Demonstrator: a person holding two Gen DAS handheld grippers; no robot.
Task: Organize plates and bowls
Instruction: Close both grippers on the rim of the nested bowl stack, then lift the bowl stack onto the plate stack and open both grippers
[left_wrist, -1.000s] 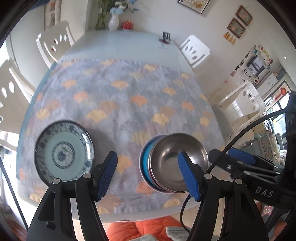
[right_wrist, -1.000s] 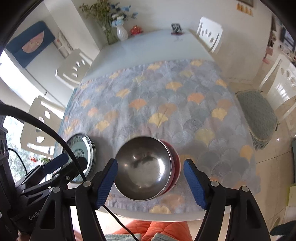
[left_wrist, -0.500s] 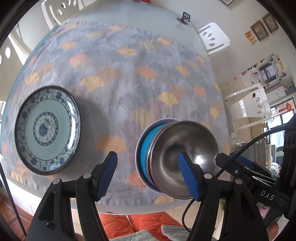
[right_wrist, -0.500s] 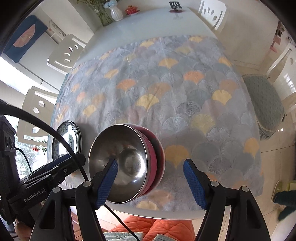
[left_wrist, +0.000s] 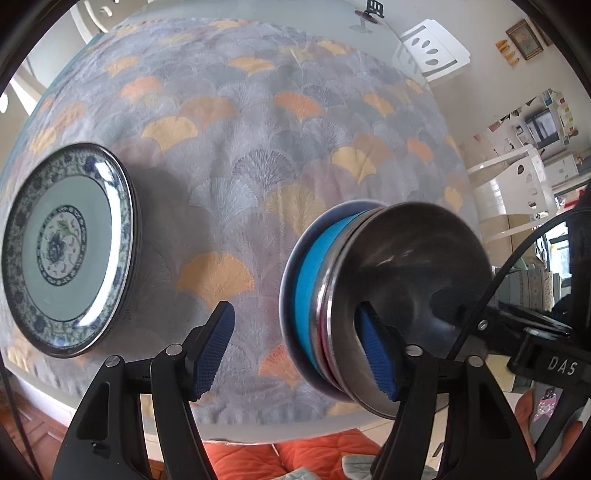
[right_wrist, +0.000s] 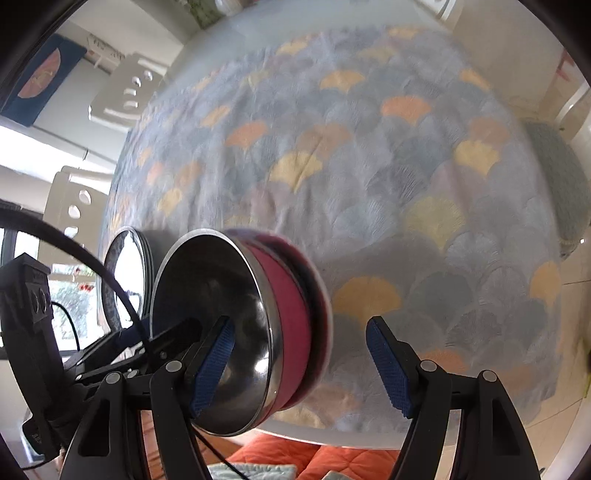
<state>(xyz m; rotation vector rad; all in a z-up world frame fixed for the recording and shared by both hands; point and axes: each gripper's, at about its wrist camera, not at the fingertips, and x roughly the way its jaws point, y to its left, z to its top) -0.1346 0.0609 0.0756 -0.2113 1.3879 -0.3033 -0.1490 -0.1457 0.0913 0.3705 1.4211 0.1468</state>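
Note:
A steel bowl (left_wrist: 406, 266) tops a stack with a red bowl (right_wrist: 291, 317) and a blue bowl (left_wrist: 310, 273) under it, near the table's front edge. My left gripper (left_wrist: 295, 354) straddles the stack's left wall, right finger inside the steel bowl, left finger outside and clear of it; its jaws are closing. My right gripper (right_wrist: 300, 371) straddles the right wall of the steel bowl (right_wrist: 214, 288), left finger inside, right finger outside, open. Neither gripper's pads press on the bowls. A blue-patterned plate (left_wrist: 70, 247) lies flat to the left.
A grey tablecloth (left_wrist: 240, 129) with fan shapes covers the table. White chairs (right_wrist: 122, 92) stand round it, one (left_wrist: 432, 48) at the far right. Orange cushions (left_wrist: 317, 458) lie below the front edge. A cushioned seat (right_wrist: 557, 177) is off the right side.
Both grippers have sunk toward the bowl stack, which now looms large. Each inner finger has come down from above the steel bowl into it. The plate has not moved.

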